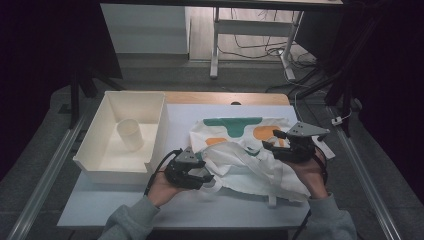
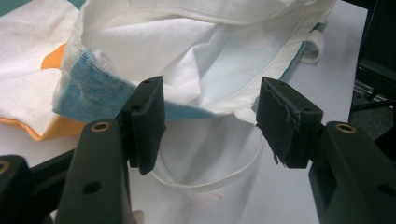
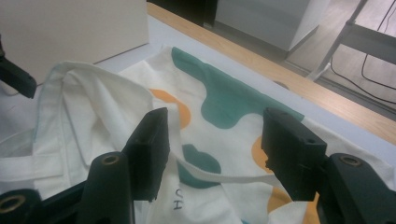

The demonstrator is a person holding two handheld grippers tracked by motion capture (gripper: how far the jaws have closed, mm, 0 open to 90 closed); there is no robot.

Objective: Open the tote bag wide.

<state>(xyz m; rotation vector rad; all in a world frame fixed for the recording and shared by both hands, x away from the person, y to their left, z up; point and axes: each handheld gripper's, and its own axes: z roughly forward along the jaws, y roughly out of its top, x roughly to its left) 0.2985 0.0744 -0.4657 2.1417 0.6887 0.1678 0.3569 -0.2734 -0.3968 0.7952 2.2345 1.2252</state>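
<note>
Standing at the far left of the worktop is a cream tray with a cream cup inside it. Just right of the tray, the left claw rests at the near-left edge of a white cloth bag. In the left gripper view its jaws stand apart with the bag's hemmed opening between them; the pads do not press on the fabric. The bag lies crumpled at mid-worktop, printed with green and orange patches. In the right gripper view, dark lettering on the bag reads partly as "H"; the rest is not legible. The right claw hovers over the bag's right side, jaws apart, a white strap crossing between them without being pinched.
</note>
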